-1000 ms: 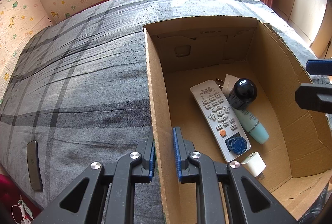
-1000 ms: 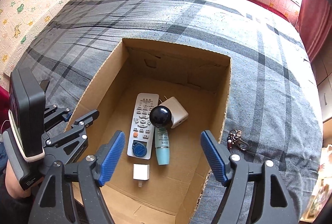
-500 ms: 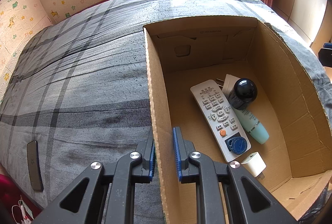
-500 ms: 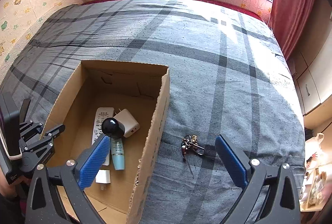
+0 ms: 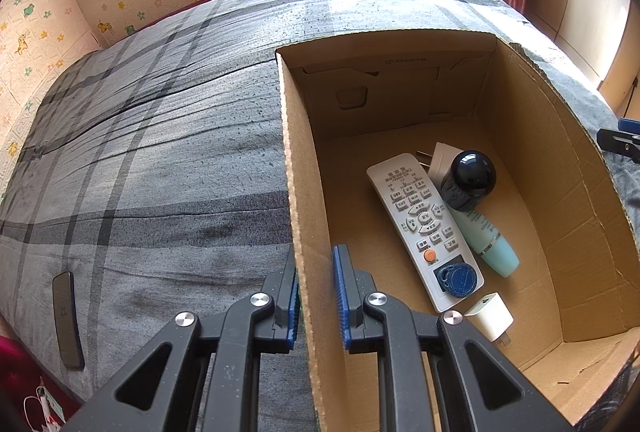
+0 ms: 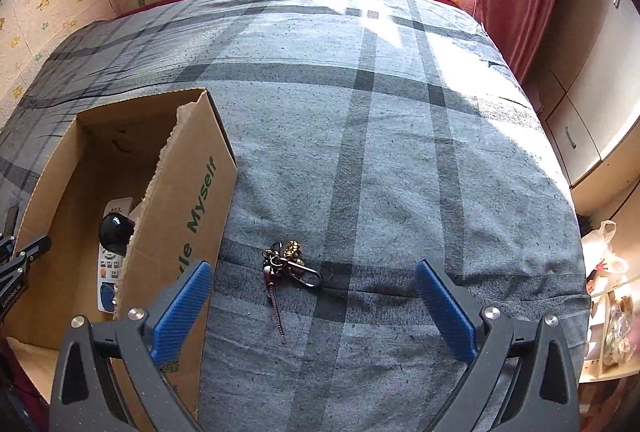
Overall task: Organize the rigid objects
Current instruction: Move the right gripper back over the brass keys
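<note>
Swinging away from cardboard box (image 6: pixel 176 216) toward keychain (image 6: pixel 290 264) on bed (image 6: pixel 380 152) | right gripper (image 6: pixel 314 306) fingers just spread wide, empty, keychain ahead between | left gripper (image 5: pixel 316 296) clamped on box wall | remote (image 5: pixel 420 224) already boxed

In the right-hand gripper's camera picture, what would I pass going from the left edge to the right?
Cardboard box with a remote inside → bunch of keys on the grey bedspread → white cabinets.

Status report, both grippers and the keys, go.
Left gripper shut on box wall. Right gripper open, above keychain on bedspread. Nothing in the way.
</note>
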Motion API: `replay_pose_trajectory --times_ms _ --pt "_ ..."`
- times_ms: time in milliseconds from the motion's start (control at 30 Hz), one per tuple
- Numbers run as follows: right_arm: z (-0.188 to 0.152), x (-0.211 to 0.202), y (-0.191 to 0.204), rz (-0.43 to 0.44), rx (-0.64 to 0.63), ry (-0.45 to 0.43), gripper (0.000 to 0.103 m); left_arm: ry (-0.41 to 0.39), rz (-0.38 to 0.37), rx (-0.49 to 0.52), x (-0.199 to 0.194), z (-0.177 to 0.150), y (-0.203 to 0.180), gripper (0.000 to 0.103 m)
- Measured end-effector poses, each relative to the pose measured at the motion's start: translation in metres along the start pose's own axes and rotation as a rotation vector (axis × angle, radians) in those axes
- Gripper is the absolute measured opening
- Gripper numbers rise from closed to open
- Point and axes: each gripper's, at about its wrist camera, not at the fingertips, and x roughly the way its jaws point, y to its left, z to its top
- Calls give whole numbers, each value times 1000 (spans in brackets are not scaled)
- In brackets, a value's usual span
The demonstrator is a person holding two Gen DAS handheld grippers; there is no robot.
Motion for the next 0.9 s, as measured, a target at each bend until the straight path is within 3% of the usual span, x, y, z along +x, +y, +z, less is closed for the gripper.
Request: replay_pose_trajectory --times_ms 367,667,900 --pt "-28 41 -2 10 -31 18 103 0 1 2 0 0 1 17" --pt "-24 70 6 -6 -67 54 102 0 1 2 0 -1 1 17" --pt "-20 95 9 30 -58 96 100 2 2 3 0 -1 2 17"
